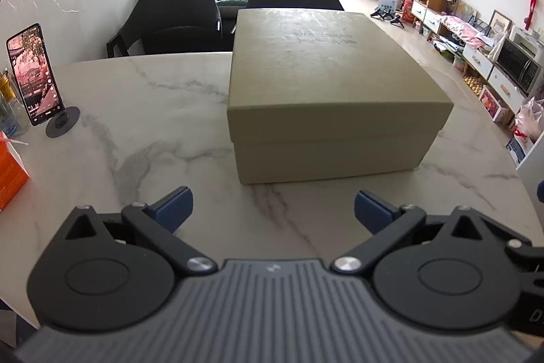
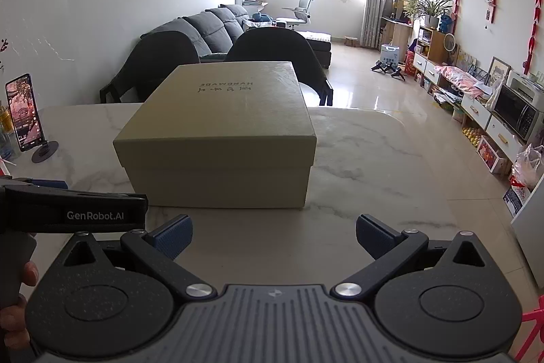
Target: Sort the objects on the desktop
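A closed beige cardboard box point(image 1: 326, 84) with its lid on stands on the white marble table point(image 1: 142, 131). My left gripper point(image 1: 273, 210) hovers just in front of the box's near side, open, with nothing between its blue pads. In the right wrist view the same box point(image 2: 224, 131) sits ahead and slightly left of my right gripper point(image 2: 273, 235), which is also open and holds nothing. The left gripper's black body point(image 2: 71, 210) shows at the left edge, held by a hand point(image 2: 29, 273).
A phone point(image 1: 34, 73) on a round stand and an orange carton point(image 1: 10, 176) sit at the table's left edge, beside a glass jar point(image 1: 10, 104). Two dark chairs point(image 1: 176, 19) stand behind the table. A white cabinet edge point(image 2: 530, 227) lies to the right.
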`<state>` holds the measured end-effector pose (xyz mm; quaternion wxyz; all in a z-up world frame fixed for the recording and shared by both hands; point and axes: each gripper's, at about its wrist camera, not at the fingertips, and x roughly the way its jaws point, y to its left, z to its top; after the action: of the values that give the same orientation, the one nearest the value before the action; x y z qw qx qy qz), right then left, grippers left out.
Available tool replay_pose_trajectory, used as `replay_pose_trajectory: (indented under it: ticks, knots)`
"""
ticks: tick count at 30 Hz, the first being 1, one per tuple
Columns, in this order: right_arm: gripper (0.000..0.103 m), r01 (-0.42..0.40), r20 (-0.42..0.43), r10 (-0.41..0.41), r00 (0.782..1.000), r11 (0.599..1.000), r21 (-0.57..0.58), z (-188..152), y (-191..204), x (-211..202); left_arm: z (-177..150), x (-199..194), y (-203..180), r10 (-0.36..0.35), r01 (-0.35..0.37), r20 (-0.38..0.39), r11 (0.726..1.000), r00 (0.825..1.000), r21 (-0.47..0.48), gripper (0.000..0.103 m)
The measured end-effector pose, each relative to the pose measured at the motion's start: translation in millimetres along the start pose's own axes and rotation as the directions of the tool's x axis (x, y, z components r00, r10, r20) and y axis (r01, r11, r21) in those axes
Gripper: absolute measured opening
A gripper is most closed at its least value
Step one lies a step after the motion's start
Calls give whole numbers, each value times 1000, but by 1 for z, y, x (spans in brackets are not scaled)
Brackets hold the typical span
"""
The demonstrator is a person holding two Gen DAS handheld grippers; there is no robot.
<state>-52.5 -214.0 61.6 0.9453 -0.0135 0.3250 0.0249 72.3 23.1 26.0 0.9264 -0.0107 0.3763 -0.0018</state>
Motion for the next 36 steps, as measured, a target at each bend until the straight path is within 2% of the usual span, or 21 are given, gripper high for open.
replay_pose_trajectory:
  ticks: [19,24,32,36]
  knots:
    - [103,-12,0,12,1000,999,46,-10,2,7,-11,4,11,24,-24,-1,1000,1000,-15,103]
    - [103,26,-1,-26,1000,997,70,-22,5,16,-20,7,16,44,-44,17,999,999,-17,103]
    - [103,58,41,-65,997,986,157,-34,-5,18,-33,13,21,37,-36,36,999,999,-28,103]
    - [103,66,42,-74,996,981,183,-37,-9,20,-37,15,25,-7,9,40,999,999,-40,103]
